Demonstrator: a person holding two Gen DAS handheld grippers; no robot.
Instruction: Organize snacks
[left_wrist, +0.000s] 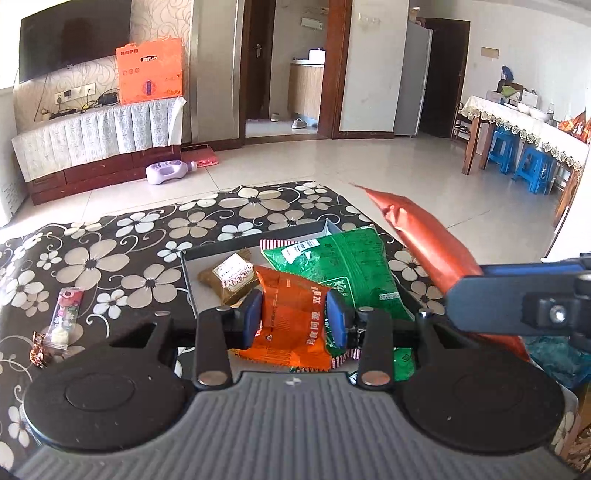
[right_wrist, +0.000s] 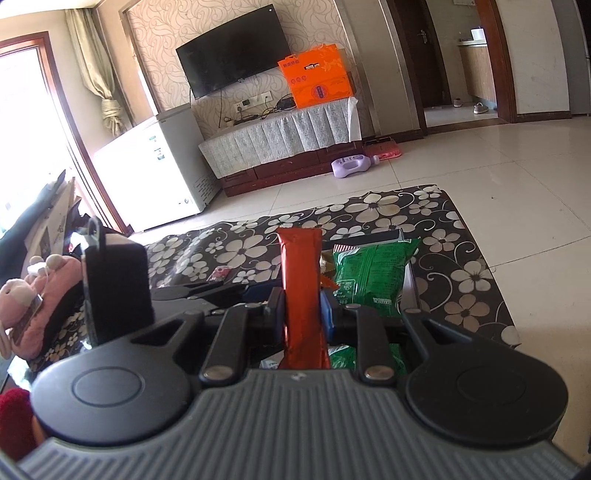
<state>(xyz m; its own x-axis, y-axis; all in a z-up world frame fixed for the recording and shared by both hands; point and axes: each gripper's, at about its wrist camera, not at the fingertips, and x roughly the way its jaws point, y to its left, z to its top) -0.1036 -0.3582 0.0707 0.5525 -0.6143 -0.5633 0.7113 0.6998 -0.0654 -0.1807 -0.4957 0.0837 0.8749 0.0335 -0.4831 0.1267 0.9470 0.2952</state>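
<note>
My left gripper (left_wrist: 293, 319) is shut on an orange snack packet (left_wrist: 291, 325) and holds it over the near part of a shallow black-rimmed box (left_wrist: 207, 253). In the box lie a green snack bag (left_wrist: 347, 269) and a small brown packet (left_wrist: 231, 278). My right gripper (right_wrist: 302, 314) is shut on a long red-brown snack pouch (right_wrist: 300, 291), held edge-on above the box; the green bag (right_wrist: 369, 273) lies just to its right. The pouch (left_wrist: 424, 240) and the right gripper's blue finger (left_wrist: 517, 291) show at the right of the left wrist view.
The box stands on a table with a black floral cloth (left_wrist: 110, 258). A pink-labelled candy packet (left_wrist: 64, 314) and a brown wrapped sweet (left_wrist: 38, 349) lie at the left. A black block (right_wrist: 114, 291) and pink plush toy (right_wrist: 33, 302) sit at the left edge.
</note>
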